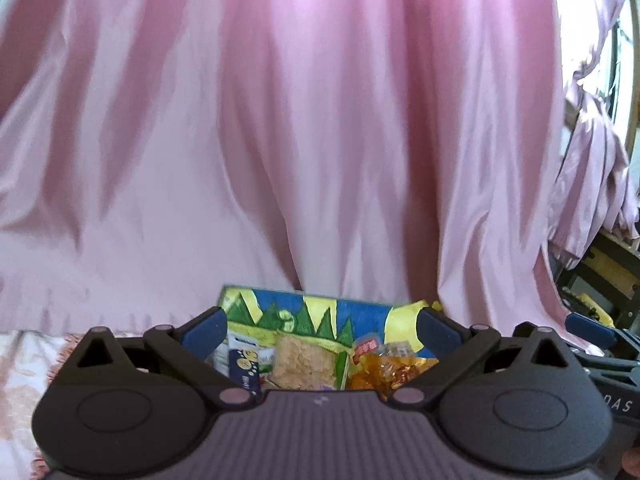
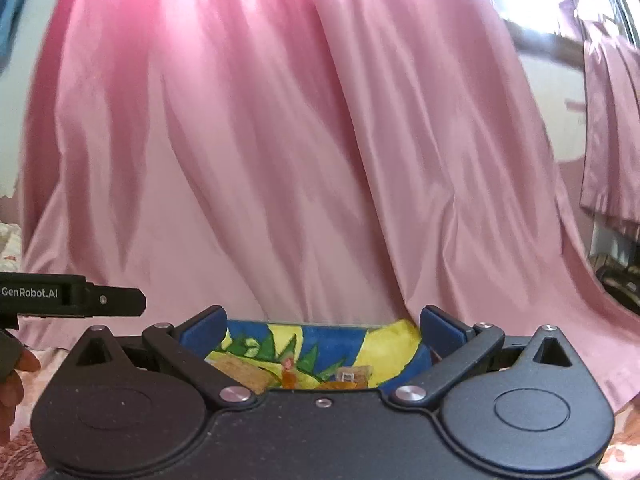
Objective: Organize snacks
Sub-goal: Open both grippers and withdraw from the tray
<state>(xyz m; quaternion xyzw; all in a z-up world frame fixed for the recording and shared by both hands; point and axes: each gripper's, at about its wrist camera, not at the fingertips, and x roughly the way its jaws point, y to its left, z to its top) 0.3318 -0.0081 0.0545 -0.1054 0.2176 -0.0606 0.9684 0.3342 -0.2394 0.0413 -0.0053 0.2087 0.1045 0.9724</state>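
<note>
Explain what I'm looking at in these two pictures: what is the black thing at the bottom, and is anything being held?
Each picture comes from a camera mounted on a hand-held two-finger tool, looking forward along its fingers. The black shape below is the tool's own body. The left tool and the right tool both stand wide open and hold nothing. Beyond them sits a painted box in blue, yellow and green, with snack packets inside: a beige cracker pack, orange wrapped snacks and a dark blue packet. A pink satin curtain hangs behind. In the right view the left tool pokes in from the left, with part of a hand beneath it.
</note>
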